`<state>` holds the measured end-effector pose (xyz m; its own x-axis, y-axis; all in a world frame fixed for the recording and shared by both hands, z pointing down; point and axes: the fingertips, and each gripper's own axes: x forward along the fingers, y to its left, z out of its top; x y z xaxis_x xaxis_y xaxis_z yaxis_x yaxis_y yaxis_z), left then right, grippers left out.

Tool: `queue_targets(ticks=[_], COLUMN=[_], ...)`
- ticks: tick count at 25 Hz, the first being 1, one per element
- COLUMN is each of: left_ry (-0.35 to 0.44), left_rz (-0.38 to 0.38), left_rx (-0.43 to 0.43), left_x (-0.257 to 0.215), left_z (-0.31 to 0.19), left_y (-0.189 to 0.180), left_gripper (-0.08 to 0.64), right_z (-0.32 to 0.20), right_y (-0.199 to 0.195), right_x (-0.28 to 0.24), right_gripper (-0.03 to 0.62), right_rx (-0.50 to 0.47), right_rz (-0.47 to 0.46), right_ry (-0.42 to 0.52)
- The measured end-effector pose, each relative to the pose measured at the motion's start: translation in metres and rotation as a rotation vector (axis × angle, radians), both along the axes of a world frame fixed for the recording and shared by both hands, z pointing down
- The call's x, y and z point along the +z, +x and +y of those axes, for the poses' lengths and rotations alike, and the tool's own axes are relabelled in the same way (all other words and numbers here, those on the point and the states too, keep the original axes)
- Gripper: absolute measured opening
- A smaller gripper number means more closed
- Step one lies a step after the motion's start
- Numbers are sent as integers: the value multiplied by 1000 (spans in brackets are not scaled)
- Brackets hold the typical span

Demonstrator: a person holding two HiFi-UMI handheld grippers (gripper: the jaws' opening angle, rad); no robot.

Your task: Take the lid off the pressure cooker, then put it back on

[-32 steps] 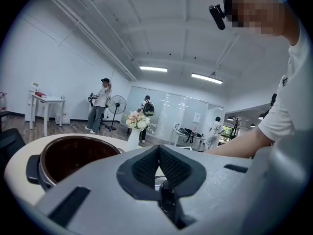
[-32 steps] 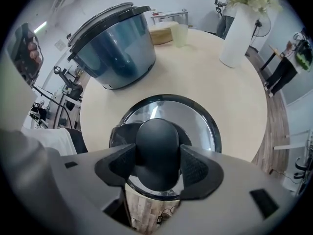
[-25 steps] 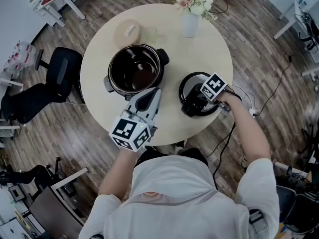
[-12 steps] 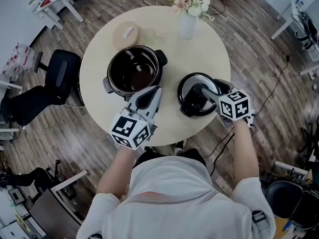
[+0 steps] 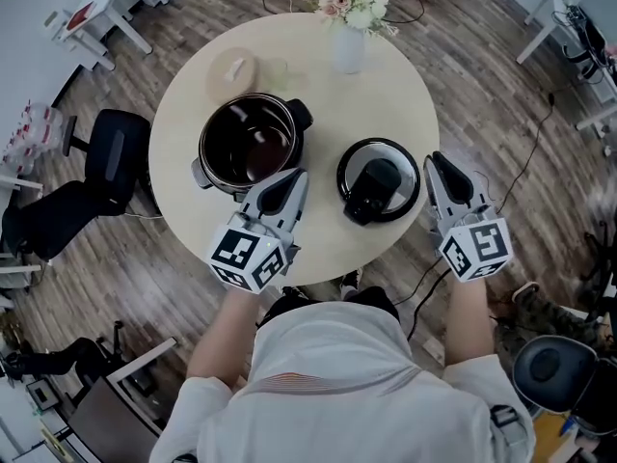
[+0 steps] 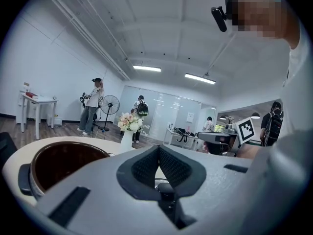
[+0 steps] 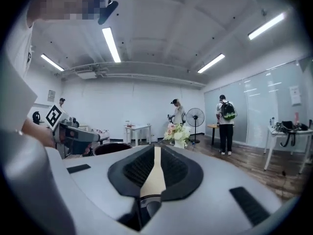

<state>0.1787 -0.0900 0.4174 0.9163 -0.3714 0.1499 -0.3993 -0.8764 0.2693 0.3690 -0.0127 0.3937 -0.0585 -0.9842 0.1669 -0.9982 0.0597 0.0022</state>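
The open pressure cooker pot (image 5: pixel 249 143) stands at the left of the round table (image 5: pixel 386 104), dark inside; it also shows in the left gripper view (image 6: pixel 63 163) and the right gripper view (image 7: pixel 111 148). Its lid (image 5: pixel 378 179), silver-rimmed with a black handle, lies flat on the table to the pot's right. My left gripper (image 5: pixel 289 183) (image 6: pixel 157 148) hovers shut and empty by the pot's near rim. My right gripper (image 5: pixel 439 167) (image 7: pixel 156 150) is raised just right of the lid, clear of it. Its jaws have just been closing with nothing between them; a thin slit remains.
A white vase of flowers (image 5: pixel 349 46) stands at the table's far edge, and a pale round disc (image 5: pixel 233 66) lies behind the pot. A black office chair (image 5: pixel 111 152) is left of the table. Cables run over the wooden floor at the right. Several people stand far off.
My right gripper has let go of the lid's handle, risen and swung out to the right of the lid. The lid stays on the table. The left gripper has hardly moved.
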Motion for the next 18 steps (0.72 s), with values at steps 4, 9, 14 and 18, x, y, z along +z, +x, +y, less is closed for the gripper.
queue_targets(ticks=[4,9,14,18], left_ry=[5,8,7,7], left_rz=[8,10,8,11], left_rx=[-5,-8,-15,-19], left_x=[-4,-6,-4,-4], left_z=[-3,-6,-9,-12], left_y=[-2,-4,-7,-9], left_gripper=[6,6,6,6], right_z=[5,3,-2,-6], right_y=[3,6,7,6], right_x=[-8,-1,2,4], right_gripper=[2,2,3,50], right_rx=[37,51,61,48], right_rz=[-2,-45,-79,-103], right_ry=[41,40,36,30])
